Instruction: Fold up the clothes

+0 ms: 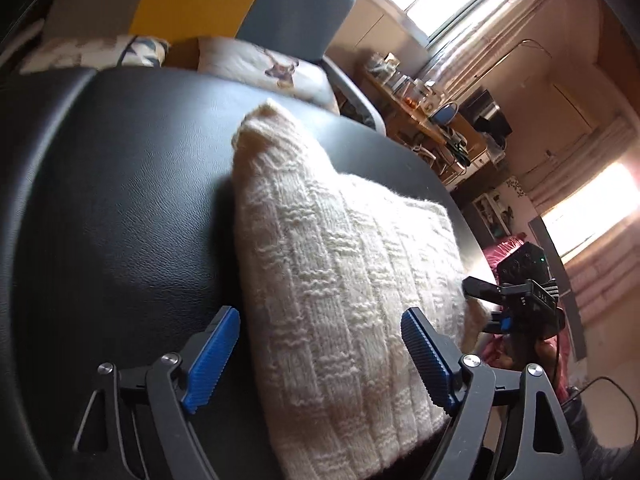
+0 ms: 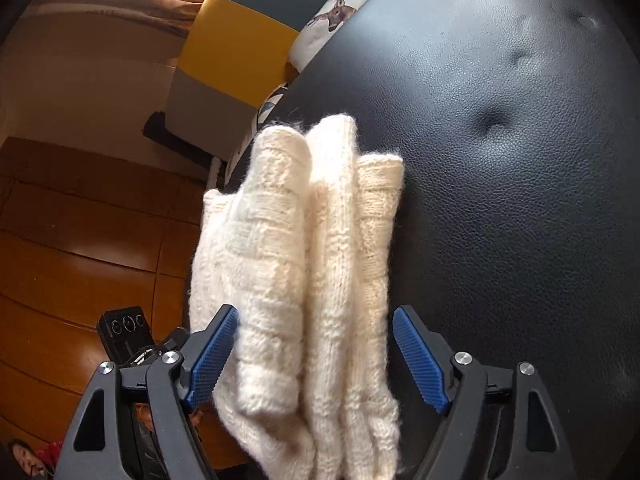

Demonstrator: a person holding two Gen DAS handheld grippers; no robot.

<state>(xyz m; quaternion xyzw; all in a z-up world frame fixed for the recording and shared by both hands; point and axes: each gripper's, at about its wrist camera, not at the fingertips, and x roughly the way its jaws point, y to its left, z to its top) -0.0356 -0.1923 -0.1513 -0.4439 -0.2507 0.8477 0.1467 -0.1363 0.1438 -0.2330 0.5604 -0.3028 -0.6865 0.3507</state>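
In the left wrist view, the left gripper [image 1: 320,354] is hovering with its blue pads spread wide on either side of the cream knitted sweater [image 1: 344,264], which is lying folded on the black leather bench [image 1: 120,200] near its right edge, with the right gripper [image 1: 486,300] waiting just beside the knit there. In the right wrist view, the right gripper [image 2: 314,354] is standing released too, its blue pads apart around the sweater's bunched folds [image 2: 304,264] at the edge of the bench [image 2: 500,200], above the wooden floor [image 2: 80,240].
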